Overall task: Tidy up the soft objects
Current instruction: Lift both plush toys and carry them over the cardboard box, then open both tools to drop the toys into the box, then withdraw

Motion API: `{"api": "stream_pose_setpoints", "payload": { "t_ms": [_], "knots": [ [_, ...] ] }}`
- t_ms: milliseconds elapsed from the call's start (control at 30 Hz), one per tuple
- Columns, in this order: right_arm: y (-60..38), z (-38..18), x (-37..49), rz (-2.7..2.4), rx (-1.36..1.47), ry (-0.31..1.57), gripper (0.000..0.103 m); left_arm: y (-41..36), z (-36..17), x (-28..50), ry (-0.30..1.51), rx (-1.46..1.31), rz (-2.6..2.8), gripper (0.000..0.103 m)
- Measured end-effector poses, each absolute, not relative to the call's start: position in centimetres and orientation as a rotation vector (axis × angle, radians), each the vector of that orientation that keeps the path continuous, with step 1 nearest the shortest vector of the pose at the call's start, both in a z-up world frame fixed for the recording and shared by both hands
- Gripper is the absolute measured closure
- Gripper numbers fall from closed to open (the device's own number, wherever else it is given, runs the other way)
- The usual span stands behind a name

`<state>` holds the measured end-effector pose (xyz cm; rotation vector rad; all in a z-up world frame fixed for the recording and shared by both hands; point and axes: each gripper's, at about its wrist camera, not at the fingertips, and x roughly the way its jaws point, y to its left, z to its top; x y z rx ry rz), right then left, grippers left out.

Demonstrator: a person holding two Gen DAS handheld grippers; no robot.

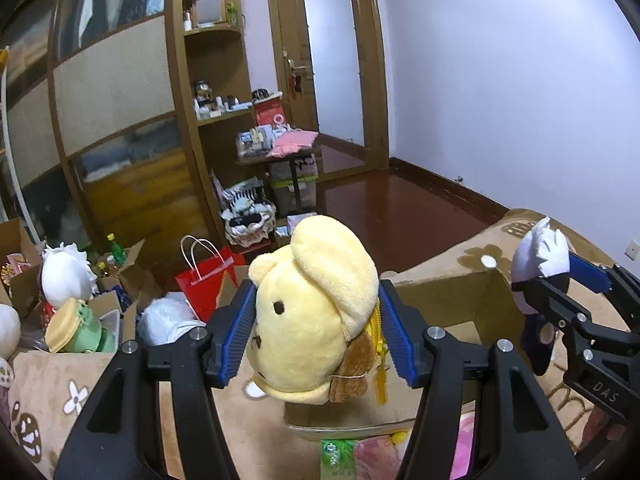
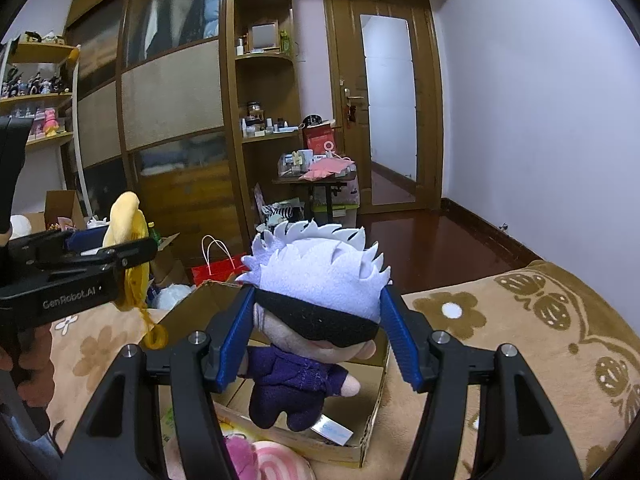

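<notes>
My left gripper (image 1: 316, 332) is shut on a yellow plush dog (image 1: 312, 312) and holds it by the head above an open cardboard box (image 1: 448, 304). My right gripper (image 2: 318, 332) is shut on a white-haired plush doll (image 2: 316, 320) with a black blindfold and purple clothes, held over the same box (image 2: 372, 412). The doll also shows at the right of the left wrist view (image 1: 540, 264). The yellow plush shows at the left of the right wrist view (image 2: 128, 240). The box sits on a tan flowered blanket (image 2: 520, 340).
Pink soft items (image 2: 264, 460) lie in front of the box. Beyond the blanket stand a red paper bag (image 1: 204, 280), open cartons with plush toys (image 1: 76, 320), a wardrobe with shelves (image 1: 120, 100), a cluttered small table (image 1: 280, 148) and a door (image 1: 332, 60).
</notes>
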<state>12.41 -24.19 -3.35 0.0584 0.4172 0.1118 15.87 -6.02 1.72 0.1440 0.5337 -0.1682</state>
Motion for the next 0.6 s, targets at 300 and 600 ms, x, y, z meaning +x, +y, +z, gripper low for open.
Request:
{"api": "stream_pose_setpoints", "payload": {
  "t_ms": [300, 600],
  "knots": [
    [-23.6, -6.4, 13.4, 0.151, 0.045, 0.446, 0.037, -7.2, -1.7, 17.1, 0.611, 0.178, -0.193, 0.043],
    [-24.6, -7.4, 13.9, 0.170, 0.097, 0.456, 0.036, -7.4, -3.8, 18.2, 0.688, 0.165, -0.216, 0.042]
  ]
}}
